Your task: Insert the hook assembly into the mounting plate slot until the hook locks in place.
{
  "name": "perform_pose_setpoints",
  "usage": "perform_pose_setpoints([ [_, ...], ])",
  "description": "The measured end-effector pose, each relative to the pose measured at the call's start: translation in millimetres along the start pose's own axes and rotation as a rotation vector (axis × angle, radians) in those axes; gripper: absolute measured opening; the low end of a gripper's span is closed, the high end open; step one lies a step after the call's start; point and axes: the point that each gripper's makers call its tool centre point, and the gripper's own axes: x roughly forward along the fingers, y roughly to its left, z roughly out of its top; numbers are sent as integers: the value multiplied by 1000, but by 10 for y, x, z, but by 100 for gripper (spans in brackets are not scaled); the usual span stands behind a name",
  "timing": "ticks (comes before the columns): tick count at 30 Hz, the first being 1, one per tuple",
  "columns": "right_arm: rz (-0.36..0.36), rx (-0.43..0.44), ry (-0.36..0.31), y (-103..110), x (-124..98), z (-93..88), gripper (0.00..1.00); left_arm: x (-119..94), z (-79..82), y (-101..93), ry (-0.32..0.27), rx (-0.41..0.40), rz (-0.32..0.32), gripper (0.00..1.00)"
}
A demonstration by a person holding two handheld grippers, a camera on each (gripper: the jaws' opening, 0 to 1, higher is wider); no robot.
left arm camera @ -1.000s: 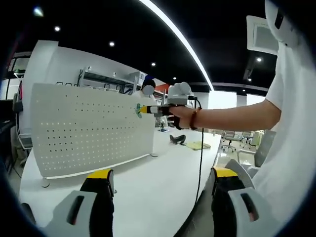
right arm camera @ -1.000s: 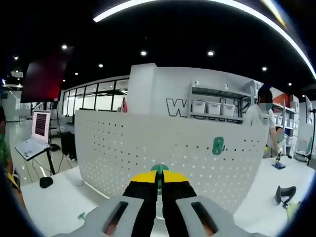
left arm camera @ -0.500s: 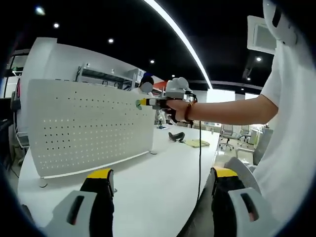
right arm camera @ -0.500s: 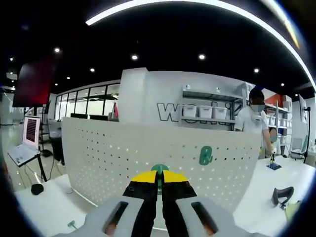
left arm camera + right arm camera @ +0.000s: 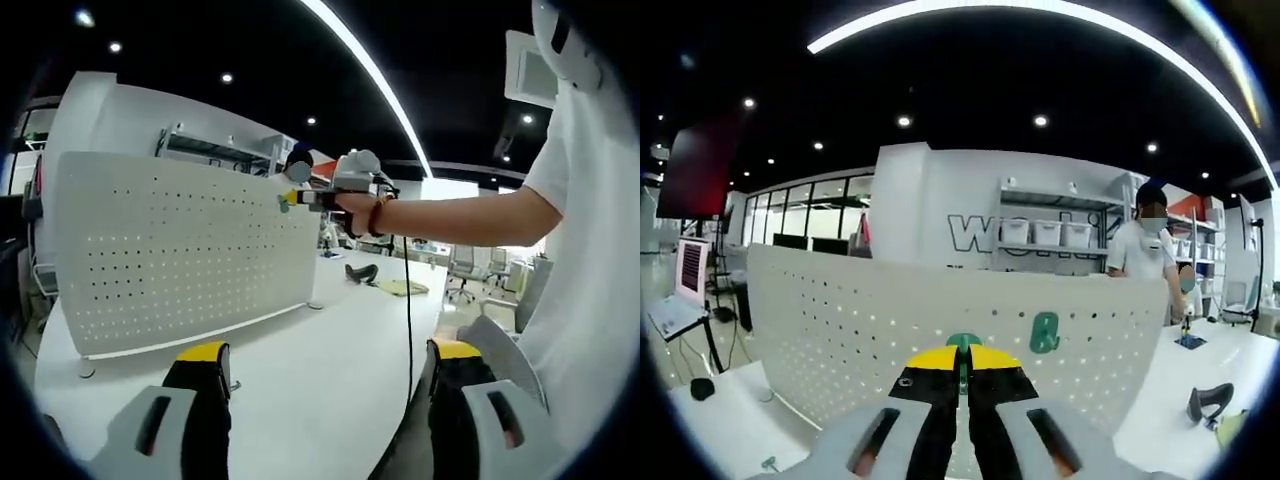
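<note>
Left gripper [image 5: 318, 400]: jaws spread wide, nothing between them, low over the white table [image 5: 300, 370]. Right gripper [image 5: 962, 385]: yellow-tipped jaws pinched together on a green hook [image 5: 963, 342], its rounded top poking out just above the tips. In the left gripper view the right gripper [image 5: 292, 198] comes in from the right, held in the person's hand [image 5: 357, 212] with a bracelet on the wrist and a black cable hanging down; its tip with the green piece sits right at the upper right corner of the perforated mounting plate [image 5: 180, 250], can't tell if touching. Plate stands upright on the table, white, rows of small holes. In the right gripper view the plate [image 5: 840, 330] spans the frame just beyond the jaws, and a second green hook [image 5: 1044, 332] is already hanging on it near the top edge, right of the held one. A small green piece [image 5: 769, 464] lies on the table at lower left. Further off on the table: a dark handheld device [image 5: 1208, 402]. Behind: a person in white shirt and cap [image 5: 1148, 260], shelving with bins [image 5: 1050, 232], a laptop on a stand [image 5: 675, 300] far left.
</note>
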Motion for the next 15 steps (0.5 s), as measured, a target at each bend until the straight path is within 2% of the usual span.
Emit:
perform_pose_setpoints([
  [15,-28,-4,-37,-170,239,141,0,6,-92,72,16,-28,25,83],
])
